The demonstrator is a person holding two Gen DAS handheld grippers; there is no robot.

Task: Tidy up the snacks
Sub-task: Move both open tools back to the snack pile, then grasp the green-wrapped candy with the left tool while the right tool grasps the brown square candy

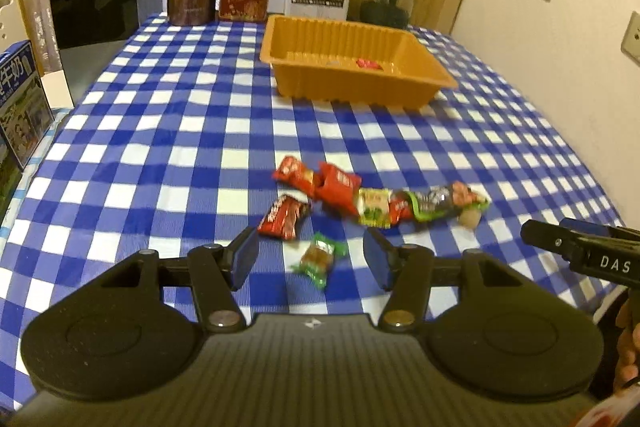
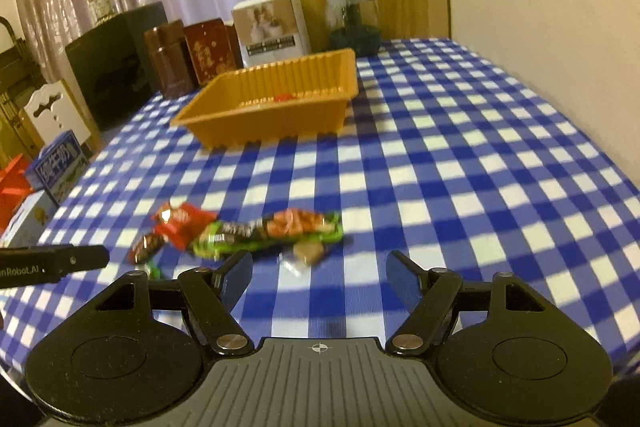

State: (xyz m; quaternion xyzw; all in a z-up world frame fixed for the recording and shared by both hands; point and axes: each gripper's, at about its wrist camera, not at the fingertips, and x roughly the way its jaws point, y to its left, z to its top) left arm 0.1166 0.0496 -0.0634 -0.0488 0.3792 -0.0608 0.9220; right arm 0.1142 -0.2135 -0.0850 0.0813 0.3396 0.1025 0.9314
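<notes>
Between the spread fingers of my left gripper [image 1: 311, 257] lies a small green-ended candy [image 1: 318, 259], untouched by either pad. Beyond it, a loose cluster of snacks [image 1: 360, 199] sits mid-cloth: red packets [image 1: 316, 179] and a long green-edged wrapper [image 1: 444, 205]. My right gripper [image 2: 320, 277] also stands spread and holds nothing, with a clear-wrapped sweet [image 2: 306, 255] just ahead of it. Wide open checked tablecloth [image 1: 160, 131] separates the cluster from the orange tray [image 1: 404, 83], which holds one red piece. Boxes and a jar line the far edge behind the tray; the wall [image 2: 540, 7] runs along the right edge.
</notes>
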